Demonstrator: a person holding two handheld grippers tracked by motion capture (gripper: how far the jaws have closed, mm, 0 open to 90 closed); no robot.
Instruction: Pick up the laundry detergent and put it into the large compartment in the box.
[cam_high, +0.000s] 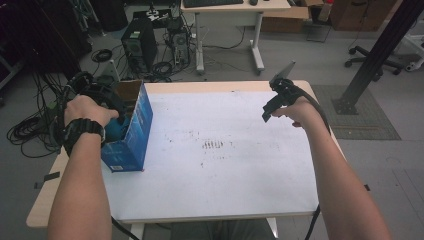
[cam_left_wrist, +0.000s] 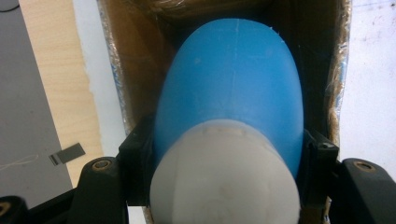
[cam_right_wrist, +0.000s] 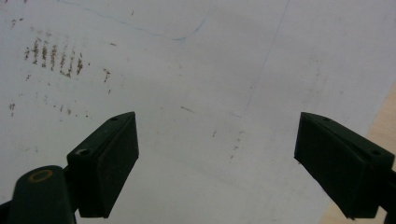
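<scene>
A blue bottle (cam_left_wrist: 233, 84) with a white cap (cam_left_wrist: 224, 177) points into an open blue cardboard box (cam_high: 131, 135) at the table's left edge. My left gripper (cam_left_wrist: 226, 154) is shut on the bottle just behind the cap, one jaw on each side. In the high view the left hand (cam_high: 87, 112) sits at the box's open end, and a bit of the blue bottle (cam_high: 116, 129) shows there. My right gripper (cam_high: 267, 111) hovers over the white sheet (cam_high: 215, 165) near the table's far right. Its jaws stand open with nothing between them (cam_right_wrist: 217, 158).
The white sheet covers most of the wooden table (cam_high: 45, 210) and bears faint brown marks (cam_high: 214, 145). On the floor beyond are a computer tower (cam_high: 137, 45), cable coils (cam_high: 30, 130), a desk (cam_high: 230, 25) and a black post (cam_high: 375, 55) at the right.
</scene>
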